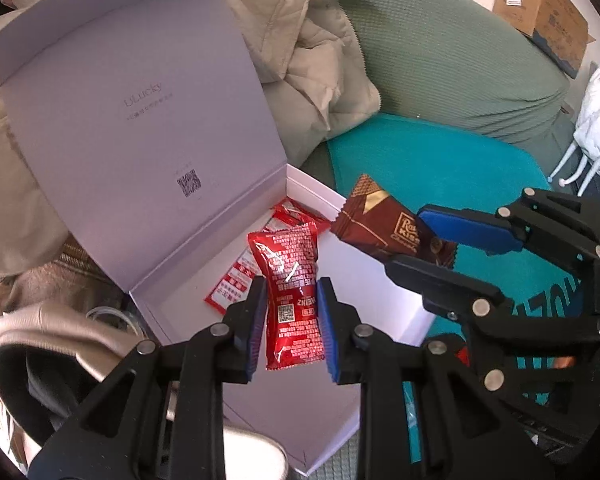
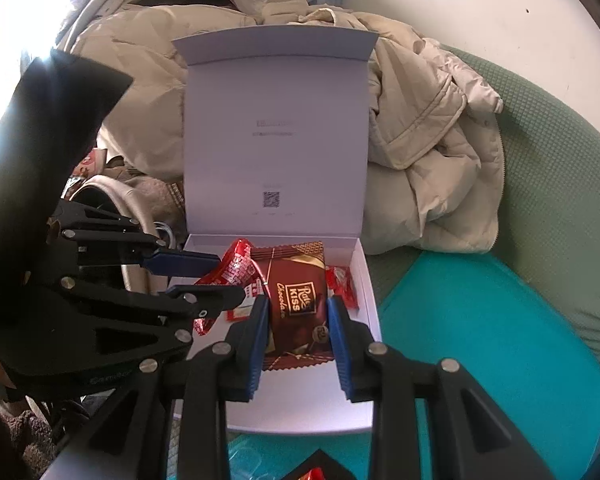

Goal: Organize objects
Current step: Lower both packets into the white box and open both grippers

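A white box (image 1: 384, 300) with its lid (image 1: 140, 120) standing open lies on a teal cushion. My left gripper (image 1: 292, 308) is shut on a red Heinz ketchup sachet (image 1: 292, 280), held over the box. More red sachets (image 1: 296, 216) lie inside. My right gripper (image 2: 298, 320) is shut on a brown Rau Kiss chocolate packet (image 2: 296, 292), held over the box (image 2: 300, 408). The right gripper shows in the left wrist view (image 1: 424, 236) with the packet (image 1: 380, 220). The left gripper shows in the right wrist view (image 2: 220, 276) with its sachet (image 2: 236, 268).
A beige padded jacket (image 2: 420, 168) lies behind the box on a green sofa (image 2: 560, 184). The teal cushion (image 2: 480, 340) extends to the right. A beige bag (image 1: 40, 340) sits to the left. Cardboard boxes (image 1: 540, 4) stand far right.
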{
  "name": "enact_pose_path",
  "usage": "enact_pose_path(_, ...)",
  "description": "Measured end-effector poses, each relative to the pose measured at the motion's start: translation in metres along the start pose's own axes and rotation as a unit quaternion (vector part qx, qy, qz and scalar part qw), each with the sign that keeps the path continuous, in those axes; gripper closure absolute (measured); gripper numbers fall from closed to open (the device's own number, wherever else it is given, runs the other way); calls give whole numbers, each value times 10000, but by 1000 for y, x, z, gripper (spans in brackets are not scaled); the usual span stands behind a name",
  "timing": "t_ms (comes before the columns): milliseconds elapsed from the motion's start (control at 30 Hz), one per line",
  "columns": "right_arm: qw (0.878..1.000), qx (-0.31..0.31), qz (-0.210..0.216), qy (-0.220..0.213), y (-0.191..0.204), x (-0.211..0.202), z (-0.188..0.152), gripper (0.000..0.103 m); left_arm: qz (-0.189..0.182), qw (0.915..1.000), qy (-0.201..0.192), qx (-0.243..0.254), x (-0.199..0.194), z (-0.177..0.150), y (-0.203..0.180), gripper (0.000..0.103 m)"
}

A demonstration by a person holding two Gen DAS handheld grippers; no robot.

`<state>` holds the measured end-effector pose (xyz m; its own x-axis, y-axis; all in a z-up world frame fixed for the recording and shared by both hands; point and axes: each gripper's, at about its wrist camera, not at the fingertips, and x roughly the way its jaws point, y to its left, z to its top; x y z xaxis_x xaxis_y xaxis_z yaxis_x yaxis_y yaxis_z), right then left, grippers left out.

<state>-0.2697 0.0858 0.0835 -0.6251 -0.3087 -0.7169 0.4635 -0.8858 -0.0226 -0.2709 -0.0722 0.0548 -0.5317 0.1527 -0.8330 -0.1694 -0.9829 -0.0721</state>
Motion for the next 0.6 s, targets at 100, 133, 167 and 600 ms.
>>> enact_pose_path(100,10000,41,-24,40,-6,10,5,73,89,10000,36,20,8,6,5,79)
enact_pose_path(133,10000,61,-37,59,-8,14,7,73,83,9999,68,-1,12,8,8,79)
enact_pose_path(167,9999,72,-42,73,-9,17,8,73,66,9999,91,-26,16,10,10,79)
enact_pose_path(600,9991,143,-63,386,-23,60,12,73,42,9984,558,-35,58,7,21,79)
